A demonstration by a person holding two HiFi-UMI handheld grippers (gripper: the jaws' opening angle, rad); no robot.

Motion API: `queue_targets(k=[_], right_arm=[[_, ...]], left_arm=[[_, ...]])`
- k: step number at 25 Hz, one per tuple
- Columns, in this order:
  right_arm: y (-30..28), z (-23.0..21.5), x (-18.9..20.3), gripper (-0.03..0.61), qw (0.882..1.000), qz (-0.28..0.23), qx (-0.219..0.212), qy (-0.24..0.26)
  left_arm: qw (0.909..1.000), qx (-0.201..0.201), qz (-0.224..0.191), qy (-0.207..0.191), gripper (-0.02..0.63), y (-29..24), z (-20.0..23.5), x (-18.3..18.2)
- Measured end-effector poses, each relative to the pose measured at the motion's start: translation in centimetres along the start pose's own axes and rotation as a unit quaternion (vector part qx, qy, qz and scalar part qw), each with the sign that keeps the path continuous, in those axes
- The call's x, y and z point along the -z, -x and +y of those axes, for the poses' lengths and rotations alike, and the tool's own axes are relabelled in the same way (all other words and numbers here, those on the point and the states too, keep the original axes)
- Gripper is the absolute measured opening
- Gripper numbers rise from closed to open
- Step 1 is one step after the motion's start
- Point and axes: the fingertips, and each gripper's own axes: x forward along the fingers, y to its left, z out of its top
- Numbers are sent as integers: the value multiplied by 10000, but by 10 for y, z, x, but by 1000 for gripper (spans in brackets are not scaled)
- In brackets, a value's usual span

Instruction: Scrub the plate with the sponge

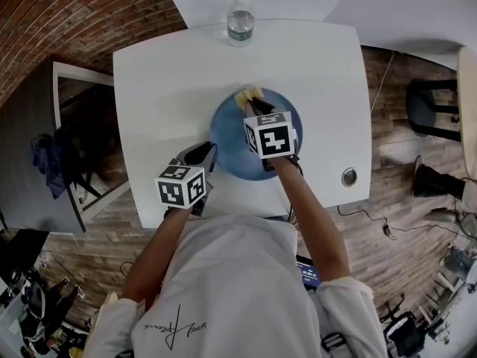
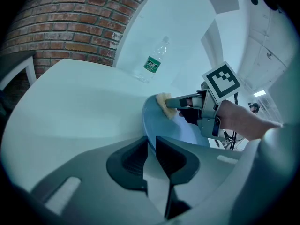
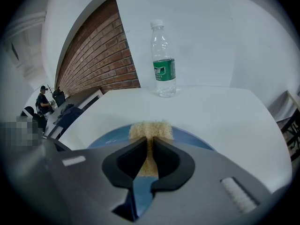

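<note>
**Item 1. Plate** [image 1: 229, 146]: blue, round, lying on the white table [image 1: 164, 88] just below the middle of the head view, toward the table's near edge.

**Item 2. Sponge** [image 1: 248, 95]: tan, coarse, resting on the plate's far rim (upper edge of the plate in the head view). Its free end sticks out past the jaws in the right gripper view [image 3: 150, 129].

**Item 3. Right gripper** [image 1: 253, 105]: reaches across the plate from the near side. Its jaws are pinched nearly together on the sponge [image 3: 150, 146]. It also shows at centre right of the left gripper view [image 2: 169, 102].

**Item 4. Left gripper** [image 1: 211, 149]: at the plate's left rim. Its jaws are closed on that rim, and the blue edge runs up between them [image 2: 151, 146].

**Item 5. Water bottle** [image 1: 240, 17]: clear, with a green label and a white cap. It stands upright at the table's far edge, top centre of the head view, well apart from the plate.

**Item 6. Surroundings**: brick wall [image 1: 67, 13] at upper left, black stool [image 1: 428, 103] at right, and a round metal grommet [image 1: 349, 176] in the table's lower right corner.
</note>
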Motion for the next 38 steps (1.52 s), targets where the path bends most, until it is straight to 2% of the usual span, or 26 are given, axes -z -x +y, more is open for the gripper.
queue_targets(k=[18,38], right_arm=[[-4,19,3,37,9998,80,-128,132],[-5,54,18,40,9975,124,-601,363]], left_arm=[[10000,-1,-12,30,74,0,0,-1],[10000,-40,-46,53,72,0,0,-1]])
